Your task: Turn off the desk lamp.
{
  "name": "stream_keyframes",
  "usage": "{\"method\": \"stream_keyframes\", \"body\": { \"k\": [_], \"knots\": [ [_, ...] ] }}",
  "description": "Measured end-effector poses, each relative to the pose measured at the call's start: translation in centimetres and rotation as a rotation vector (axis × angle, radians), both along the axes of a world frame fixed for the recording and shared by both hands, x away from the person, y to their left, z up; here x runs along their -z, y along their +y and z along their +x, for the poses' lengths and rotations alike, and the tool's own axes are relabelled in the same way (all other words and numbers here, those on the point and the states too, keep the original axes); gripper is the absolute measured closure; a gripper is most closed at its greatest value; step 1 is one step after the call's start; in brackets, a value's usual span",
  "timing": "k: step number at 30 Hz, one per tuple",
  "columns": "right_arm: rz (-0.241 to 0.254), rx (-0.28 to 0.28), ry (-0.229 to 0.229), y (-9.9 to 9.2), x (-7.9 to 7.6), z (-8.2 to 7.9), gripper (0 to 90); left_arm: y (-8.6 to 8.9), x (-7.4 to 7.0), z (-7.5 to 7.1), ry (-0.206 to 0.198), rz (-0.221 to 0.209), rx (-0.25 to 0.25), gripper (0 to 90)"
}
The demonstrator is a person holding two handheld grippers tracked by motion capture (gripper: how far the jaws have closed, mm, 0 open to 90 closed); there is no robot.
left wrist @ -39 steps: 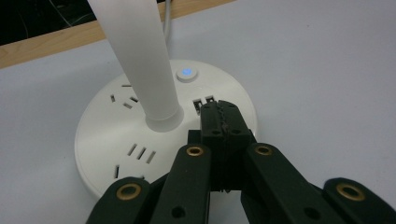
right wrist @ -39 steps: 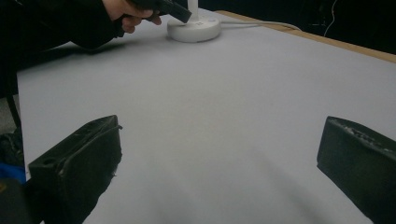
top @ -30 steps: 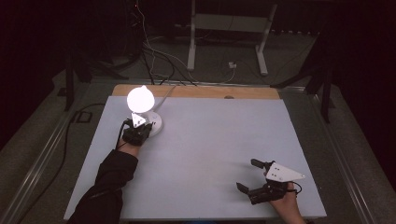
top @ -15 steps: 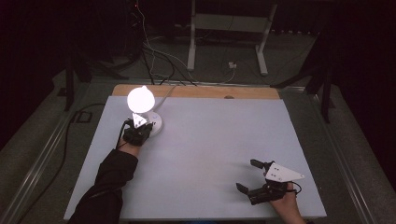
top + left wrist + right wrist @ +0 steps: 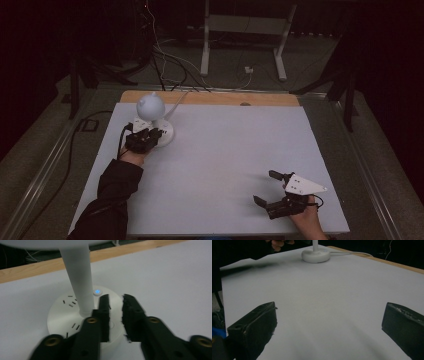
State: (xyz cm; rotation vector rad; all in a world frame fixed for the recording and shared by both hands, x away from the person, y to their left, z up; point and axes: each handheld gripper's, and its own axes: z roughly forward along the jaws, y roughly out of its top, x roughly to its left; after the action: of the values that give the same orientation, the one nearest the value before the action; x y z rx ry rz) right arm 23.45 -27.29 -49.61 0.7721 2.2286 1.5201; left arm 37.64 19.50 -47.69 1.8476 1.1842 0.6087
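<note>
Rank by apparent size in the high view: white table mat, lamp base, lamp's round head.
1. White table mat, by far the largest.
2. and 3. Lamp base and lamp's round head look alike; the left gripper covers part of the base, so unranked.

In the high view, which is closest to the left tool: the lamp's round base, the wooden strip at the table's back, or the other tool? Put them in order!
From the left tool:
1. Lamp's round base, right beside it, under its tips.
2. Wooden strip, behind the lamp along the table's far edge.
3. Right tool, far across the white table, near the front right corner.
</note>
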Motion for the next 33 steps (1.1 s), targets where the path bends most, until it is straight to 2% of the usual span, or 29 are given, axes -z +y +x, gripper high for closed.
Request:
{"method": "stream_keyframes", "body": {
  "k": [4,9,11,13,14,16,20,26,33],
  "knots": [
    [0.0,-0.001,0.0,0.0,0.0,0.0,0.0,0.5,-1.0,-0.9,-0.015,-0.021,-0.004,63.3],
    [0.0,0.0,0.003,0.0,0.0,0.0,0.0,0.9,-1.9,-1.6,0.0,-0.037,0.008,44.5],
    [0.002,0.002,0.003,0.0,0.0,0.0,0.0,0.9,-2.0,-1.9,0.016,-0.047,0.015,35.2],
    [0.002,0.002,0.004,0.0,0.0,0.0,0.0,1.0,-2.0,-2.3,0.02,-0.039,0.014,26.1],
    [0.002,0.002,0.004,0.0,0.0,0.0,0.0,1.1,-2.0,-2.4,0.029,-0.046,0.032,22.0],
    [0.004,0.001,0.006,0.0,0.0,0.0,0.0,1.2,-1.8,-2.8,0.059,-0.062,0.064,5.8],
    [0.005,-0.001,0.005,0.1,0.0,0.0,0.0,1.6,-1.5,-4.0,0.053,-0.096,0.1,1.6],
    [0.004,-0.001,0.005,0.1,0.0,0.0,0.0,1.7,-0.9,-6.0,0.053,-0.075,0.127,1.0],
    [0.005,-0.001,0.005,0.1,0.0,0.0,0.0,1.9,-0.3,-8.2,0.053,-0.076,0.159,1.0]
  ]
}}
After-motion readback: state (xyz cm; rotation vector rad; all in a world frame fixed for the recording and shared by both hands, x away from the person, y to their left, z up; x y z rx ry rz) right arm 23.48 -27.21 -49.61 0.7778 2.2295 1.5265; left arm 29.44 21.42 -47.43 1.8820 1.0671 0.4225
